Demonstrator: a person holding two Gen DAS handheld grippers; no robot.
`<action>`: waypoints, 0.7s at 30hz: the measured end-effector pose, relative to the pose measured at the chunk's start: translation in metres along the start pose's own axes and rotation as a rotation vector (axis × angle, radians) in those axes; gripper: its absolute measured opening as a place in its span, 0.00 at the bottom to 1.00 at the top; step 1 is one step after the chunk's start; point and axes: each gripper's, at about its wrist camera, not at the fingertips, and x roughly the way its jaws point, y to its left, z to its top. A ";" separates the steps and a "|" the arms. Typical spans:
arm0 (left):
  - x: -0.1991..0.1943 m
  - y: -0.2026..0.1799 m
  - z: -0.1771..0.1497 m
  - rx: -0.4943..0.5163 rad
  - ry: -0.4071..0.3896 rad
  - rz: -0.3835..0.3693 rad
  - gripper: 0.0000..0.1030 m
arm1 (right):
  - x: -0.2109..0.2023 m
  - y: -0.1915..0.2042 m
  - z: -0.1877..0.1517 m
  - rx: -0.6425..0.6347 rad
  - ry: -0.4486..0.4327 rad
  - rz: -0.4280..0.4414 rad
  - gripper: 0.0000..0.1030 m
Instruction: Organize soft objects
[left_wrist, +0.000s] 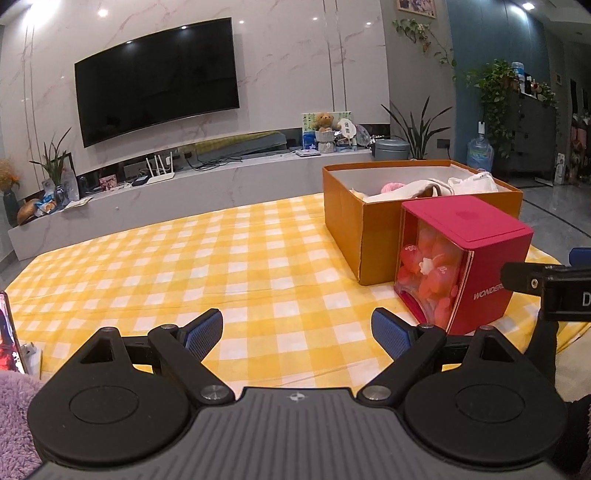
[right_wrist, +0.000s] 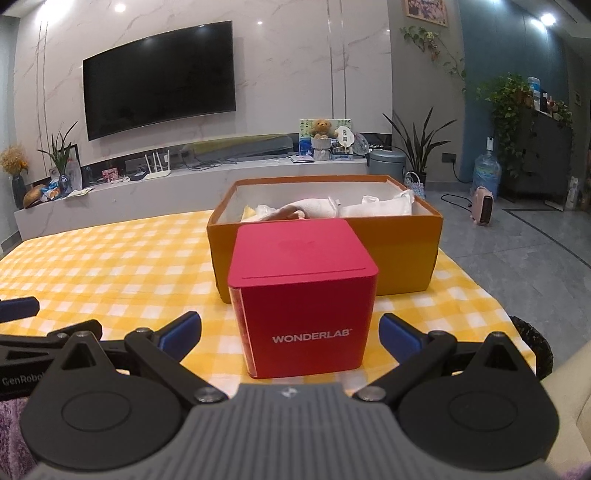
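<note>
Already packed inside the orange cardboard box (right_wrist: 402, 254): white cloth bundles (right_wrist: 376, 206), a cream piece at the left end (right_wrist: 251, 213), and something pink (left_wrist: 390, 187), seen only from the left wrist view. Judged from that, nearly finished, with no loose soft item left on the yellow checked tablecloth (left_wrist: 184, 266). Perhaps still to sort: a purple fleecy patch (left_wrist: 14, 417) at the near left corner, well apart from the orange box, too cropped to say whether cloth to pack or a sleeve.

Left gripper (left_wrist: 297, 330) spread wide, nothing between the blue pads (left_wrist: 205, 328), hanging over bare tablecloth to the left of the orange box. Right gripper (right_wrist: 290, 332) likewise wide and empty, aimed at the red WONDERLAB cube (right_wrist: 303, 291), not touching it.

Standing in the way: that cube, touching or just in front of the orange box's near wall, with pink-red pieces behind its clear side (left_wrist: 430, 273). From the right side, the straight path to the orange box blocked by it. Beyond the orange box, well apart: a wall television (right_wrist: 159, 79), a TV ledge (right_wrist: 184, 184) with a router (right_wrist: 157, 168) and a teddy bear (right_wrist: 323, 129), potted plants, a water bottle (right_wrist: 487, 173), a pink heater (right_wrist: 484, 206).
</note>
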 end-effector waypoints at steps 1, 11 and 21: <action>0.000 0.001 0.000 -0.003 0.000 0.002 1.00 | 0.000 0.001 0.000 -0.003 -0.002 0.000 0.97; -0.002 0.002 0.001 -0.004 0.001 0.000 1.00 | -0.001 0.002 0.000 -0.007 -0.015 -0.007 0.97; -0.001 0.001 0.001 0.000 0.004 0.001 1.00 | -0.002 0.004 0.000 -0.012 -0.020 -0.005 0.97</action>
